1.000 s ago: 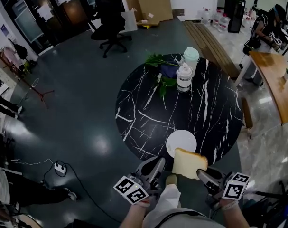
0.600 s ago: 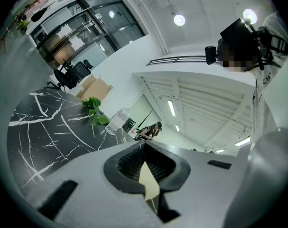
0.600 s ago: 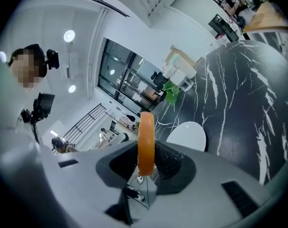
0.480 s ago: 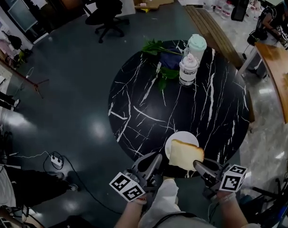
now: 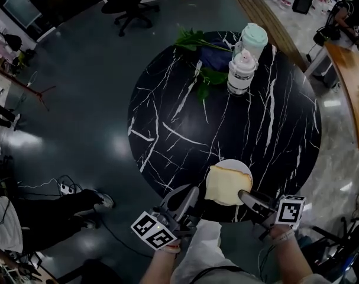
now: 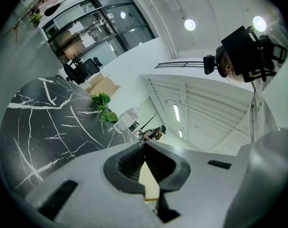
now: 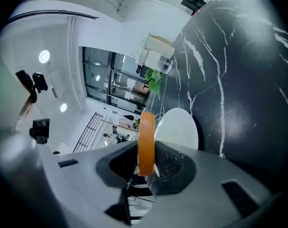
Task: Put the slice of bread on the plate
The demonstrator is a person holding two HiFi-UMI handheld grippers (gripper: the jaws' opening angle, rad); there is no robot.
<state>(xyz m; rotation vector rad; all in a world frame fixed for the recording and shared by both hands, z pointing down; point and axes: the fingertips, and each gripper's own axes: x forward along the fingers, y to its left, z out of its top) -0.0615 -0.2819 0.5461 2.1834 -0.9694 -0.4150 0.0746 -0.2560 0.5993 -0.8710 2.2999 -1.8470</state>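
The right tongs (image 5: 245, 197) are clamping the near right corner of the slice of bread (image 5: 227, 184), their pads pressing on its crust, and are holding it roughly flat over the near part of the white plate (image 5: 237, 164), which is sitting at the near edge of the black marble desk (image 5: 167, 111). The left tongs (image 5: 188, 195) are hovering just left of the bread, their tips meeting with nothing between them
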